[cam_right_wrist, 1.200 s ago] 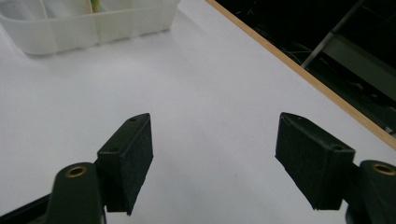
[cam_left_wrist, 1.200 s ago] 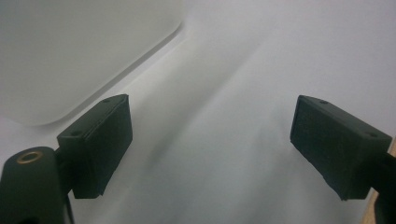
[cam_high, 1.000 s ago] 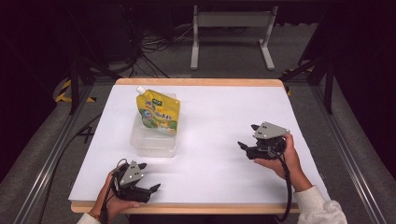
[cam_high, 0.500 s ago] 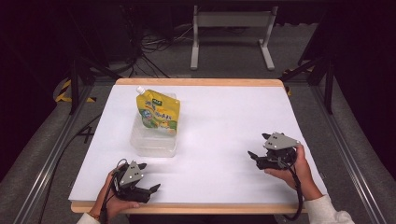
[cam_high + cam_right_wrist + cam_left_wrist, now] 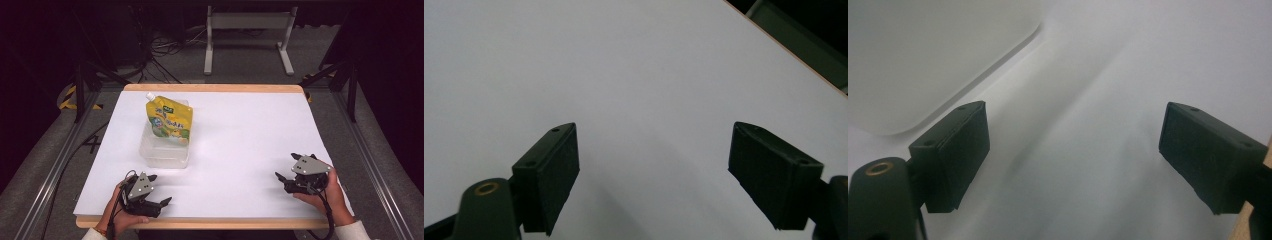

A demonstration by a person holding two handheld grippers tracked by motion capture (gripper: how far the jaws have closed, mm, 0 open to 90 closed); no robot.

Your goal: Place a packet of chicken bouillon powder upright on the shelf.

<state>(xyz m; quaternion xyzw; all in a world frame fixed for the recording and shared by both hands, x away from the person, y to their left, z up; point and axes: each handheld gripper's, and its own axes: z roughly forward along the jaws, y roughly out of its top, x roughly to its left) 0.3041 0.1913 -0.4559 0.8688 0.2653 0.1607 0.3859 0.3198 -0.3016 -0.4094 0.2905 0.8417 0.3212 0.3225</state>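
Since a second ago the right claw [image 5: 289, 166] has been drawn back from mid-counter toward the near right corner, while the left claw [image 5: 159, 189] has been kept where it was at the near left edge.

The counter [image 5: 250, 130], covered in white and edged with wood, is seen from above with both hands resting on it. A clear plastic container [image 5: 164, 150] is set on its left half, and a yellow spouted pouch [image 5: 169, 120] is stood in it, leaning back, its white cap at the upper left. The container is placed just beyond the left claw and well apart from the right claw.

In the left gripper view the left claw [image 5: 1073, 155] is held wide open with nothing between its jaws, a rounded corner of the container [image 5: 923, 55] lying ahead to the upper left. In the right gripper view the right claw [image 5: 651, 172] is likewise spread open over bare white counter [image 5: 634, 65].
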